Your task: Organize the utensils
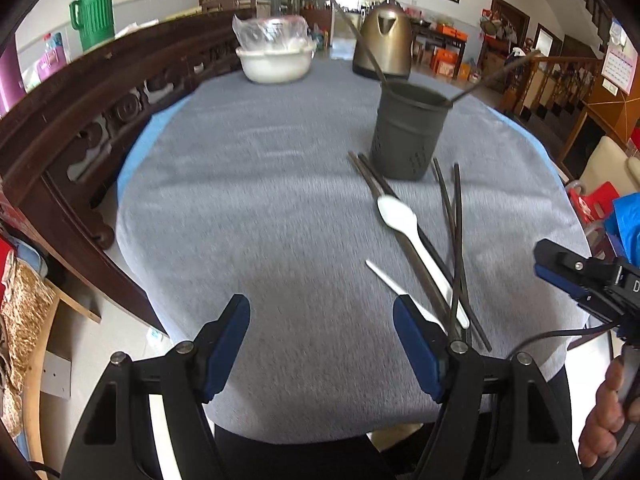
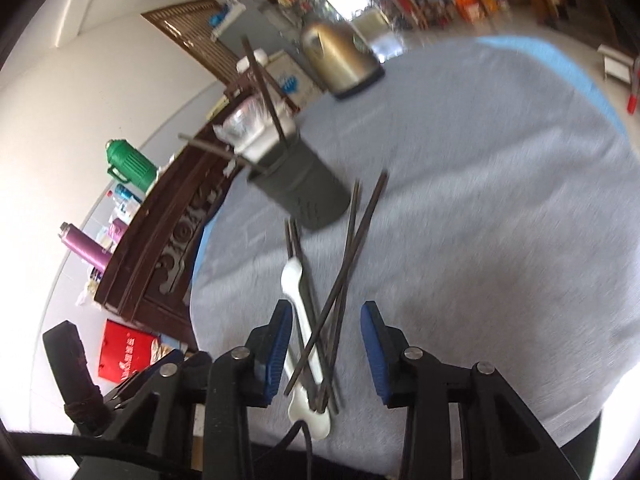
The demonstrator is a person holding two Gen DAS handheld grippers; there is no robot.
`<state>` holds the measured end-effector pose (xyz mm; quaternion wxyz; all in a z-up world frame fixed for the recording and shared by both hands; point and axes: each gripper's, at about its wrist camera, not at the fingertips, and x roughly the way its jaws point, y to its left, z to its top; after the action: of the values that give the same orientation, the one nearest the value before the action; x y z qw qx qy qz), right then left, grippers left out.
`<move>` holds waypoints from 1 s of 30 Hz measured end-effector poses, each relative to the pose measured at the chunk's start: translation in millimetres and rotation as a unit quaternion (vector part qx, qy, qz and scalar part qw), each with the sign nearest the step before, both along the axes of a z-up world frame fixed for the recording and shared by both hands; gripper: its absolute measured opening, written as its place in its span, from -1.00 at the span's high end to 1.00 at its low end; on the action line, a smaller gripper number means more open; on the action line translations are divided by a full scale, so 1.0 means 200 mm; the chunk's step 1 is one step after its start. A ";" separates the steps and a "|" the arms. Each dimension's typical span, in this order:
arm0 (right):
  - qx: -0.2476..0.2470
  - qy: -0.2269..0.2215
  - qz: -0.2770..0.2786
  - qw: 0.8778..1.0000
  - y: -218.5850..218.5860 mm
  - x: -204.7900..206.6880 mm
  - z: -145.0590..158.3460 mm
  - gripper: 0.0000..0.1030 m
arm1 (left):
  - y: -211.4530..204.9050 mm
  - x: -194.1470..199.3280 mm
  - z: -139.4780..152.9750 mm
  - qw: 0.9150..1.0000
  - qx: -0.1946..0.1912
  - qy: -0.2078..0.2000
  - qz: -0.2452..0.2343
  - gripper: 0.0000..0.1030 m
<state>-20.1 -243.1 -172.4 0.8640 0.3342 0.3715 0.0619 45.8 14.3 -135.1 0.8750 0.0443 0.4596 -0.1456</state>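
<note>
A dark grey utensil holder (image 1: 408, 132) stands on the grey tablecloth (image 1: 260, 200) with two chopsticks leaning in it; it also shows in the right wrist view (image 2: 308, 188). In front of it lie several dark chopsticks (image 1: 456, 240) and a white plastic spoon (image 1: 404, 220) in a loose pile. A second white utensil (image 1: 390, 280) lies beside them. My left gripper (image 1: 322, 344) is open and empty, left of the pile. My right gripper (image 2: 326, 340) is open, its fingers on either side of the chopsticks (image 2: 340, 288) and spoon (image 2: 298, 304). It also shows in the left wrist view (image 1: 580, 276).
A bronze kettle (image 1: 384, 40) and a white bowl (image 1: 276, 62) with a plastic bag stand at the table's far end. A carved dark wooden bench back (image 1: 80, 120) runs along the left. A green jug (image 1: 94, 10) stands behind it.
</note>
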 end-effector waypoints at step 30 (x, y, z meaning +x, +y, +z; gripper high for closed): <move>0.045 -0.019 -0.040 0.998 -0.17 -0.07 -0.05 0.23 | -0.16 0.24 -0.22 0.993 -0.067 0.080 -0.057 0.75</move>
<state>-34.2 -277.1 -183.1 0.8567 0.3863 0.3380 0.0501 93.5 -16.9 -179.9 0.8269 -0.0002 0.5138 -0.2284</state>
